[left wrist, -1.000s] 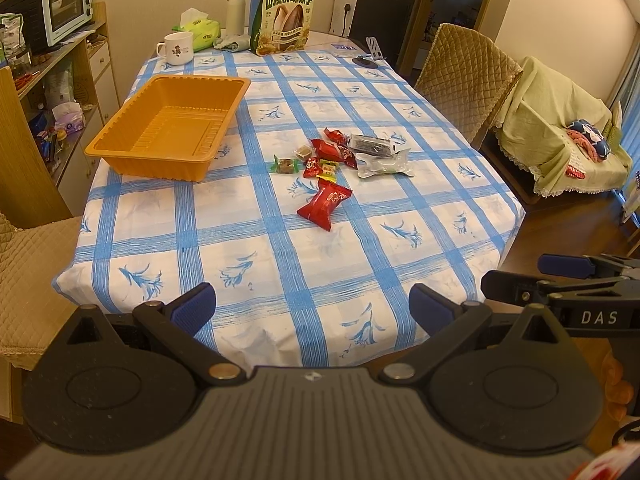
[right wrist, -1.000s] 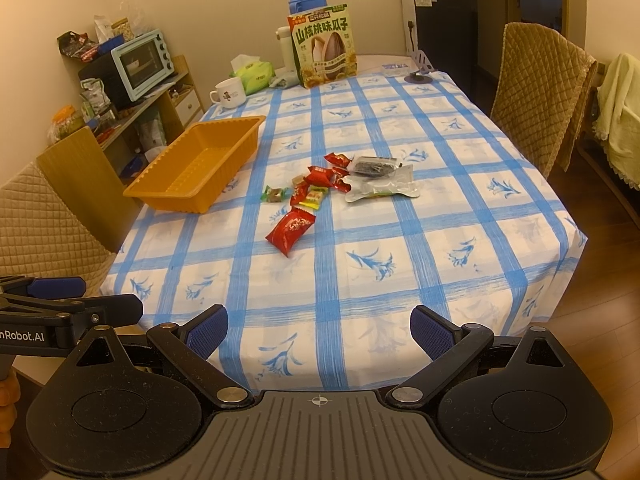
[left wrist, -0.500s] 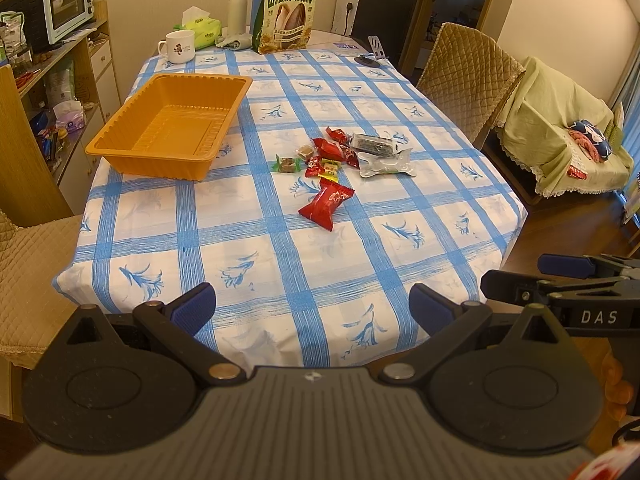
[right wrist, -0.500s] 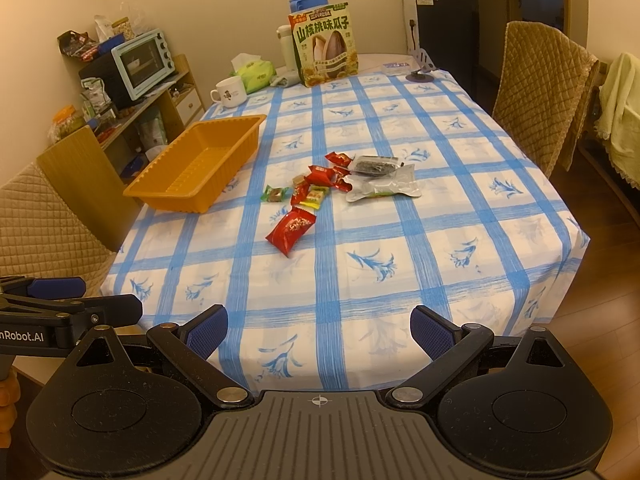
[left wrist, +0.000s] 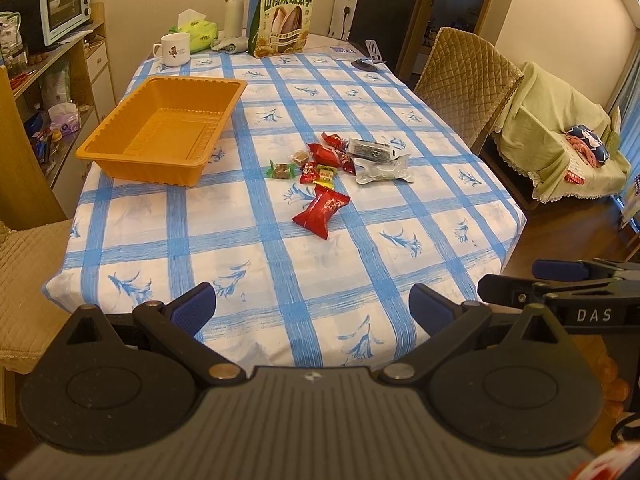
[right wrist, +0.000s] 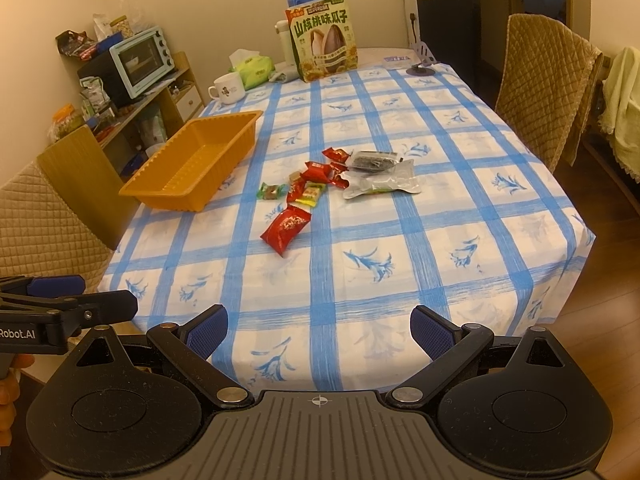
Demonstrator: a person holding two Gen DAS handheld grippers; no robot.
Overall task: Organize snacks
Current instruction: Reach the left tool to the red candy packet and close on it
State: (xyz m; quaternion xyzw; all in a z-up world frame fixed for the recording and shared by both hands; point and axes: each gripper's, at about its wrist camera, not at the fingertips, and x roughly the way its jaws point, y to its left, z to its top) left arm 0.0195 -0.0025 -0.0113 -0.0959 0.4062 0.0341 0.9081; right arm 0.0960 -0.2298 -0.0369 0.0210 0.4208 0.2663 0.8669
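Observation:
Several wrapped snacks lie mid-table: a large red packet point(left wrist: 321, 213) point(right wrist: 286, 229) nearest me, smaller red candies point(left wrist: 326, 153) point(right wrist: 318, 171), a green-wrapped candy point(left wrist: 281, 170) point(right wrist: 271, 191), a black pouch point(left wrist: 370, 149) point(right wrist: 376, 161) and a silver pouch point(left wrist: 384, 169) point(right wrist: 384, 186). An orange tray point(left wrist: 120, 154) point(right wrist: 168, 190) stands to their left, nothing in it. My left gripper point(left wrist: 312, 312) hovers open at the table's near edge. My right gripper point(right wrist: 319, 326) is open too, beside it. Each is well short of the snacks.
A blue-checked cloth covers the table point(left wrist: 260, 264). A sunflower-seed bag point(left wrist: 285, 18), mug point(left wrist: 174, 49), tissues and flask stand at the far end. Quilted chairs point(left wrist: 466, 80) point(right wrist: 44, 216) flank the table. Shelves with a toaster oven point(left wrist: 60, 4) are on the left.
Both grippers have crept slightly forward and lower toward the table. Nothing on the table has moved.

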